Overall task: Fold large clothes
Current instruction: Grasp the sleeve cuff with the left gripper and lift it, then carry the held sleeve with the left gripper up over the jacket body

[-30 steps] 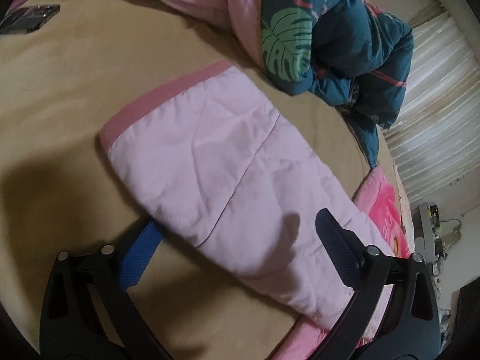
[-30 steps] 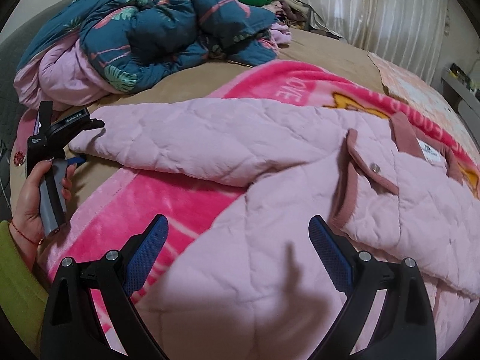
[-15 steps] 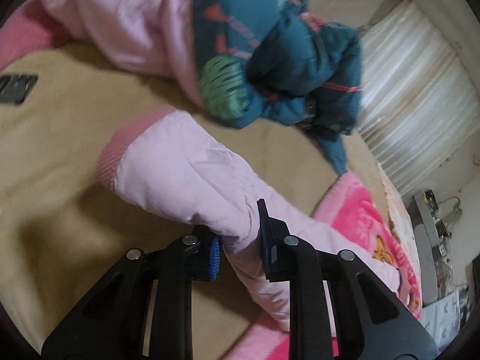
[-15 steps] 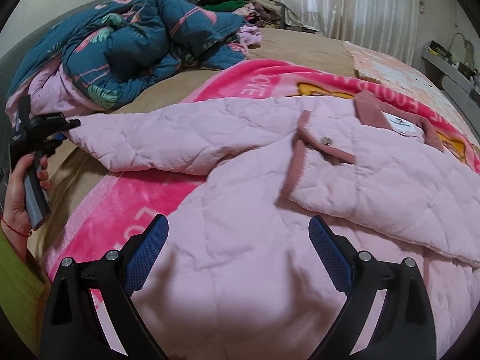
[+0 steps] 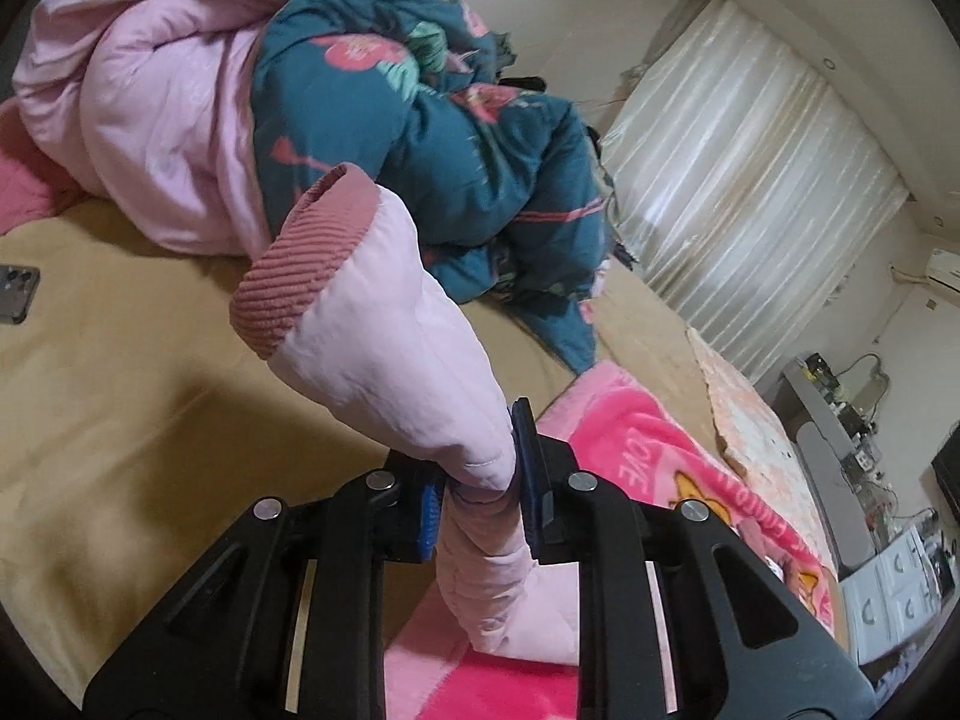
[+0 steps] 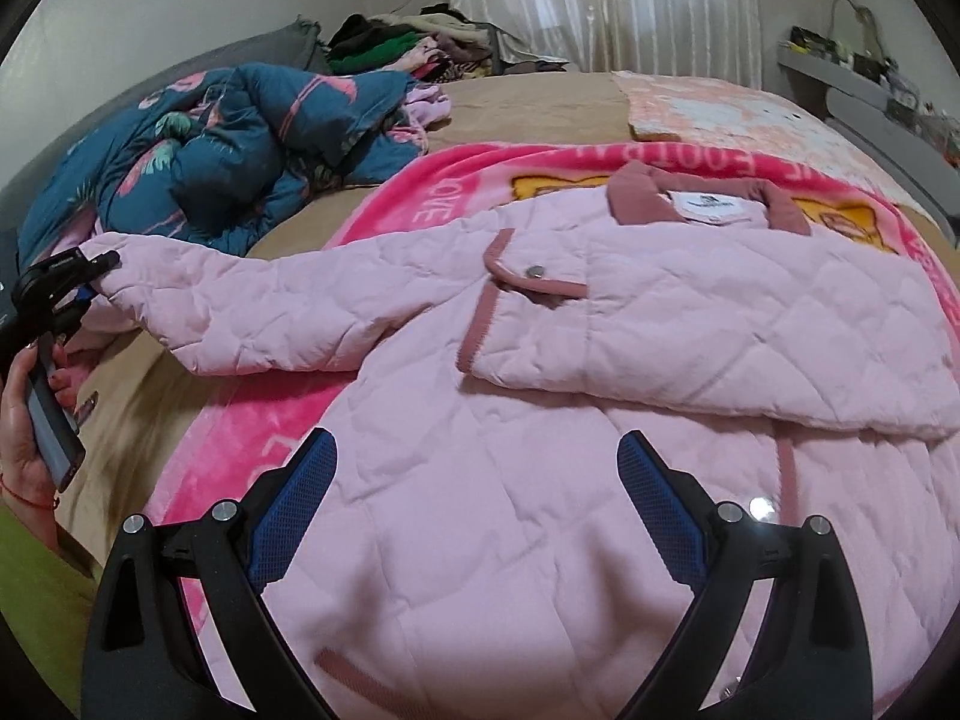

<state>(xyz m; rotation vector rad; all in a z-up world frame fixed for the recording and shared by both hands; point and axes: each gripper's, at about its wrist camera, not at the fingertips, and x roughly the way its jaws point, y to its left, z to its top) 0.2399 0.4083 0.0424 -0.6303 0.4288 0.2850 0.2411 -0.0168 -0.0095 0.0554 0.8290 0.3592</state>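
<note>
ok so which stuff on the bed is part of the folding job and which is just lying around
In the job:
- pink quilted jacket
- its sleeve, pinched in the left gripper
- right gripper, open above the jacket

Lying about:
- teal floral duvet
- pink blanket
- phone
- clothes pile

Quilted matt cloth jacket (image 6: 600, 324); ribbed corduroy cuff (image 5: 288, 282); fleecy blanket (image 6: 444, 192).

The left tool (image 5: 480, 495) is pinching with its jaws closed tight, pointing slightly downward, gripped by the left hand (image 6: 27, 420). The right tool (image 6: 474, 516) is hanging spread wide, angled down.
</note>
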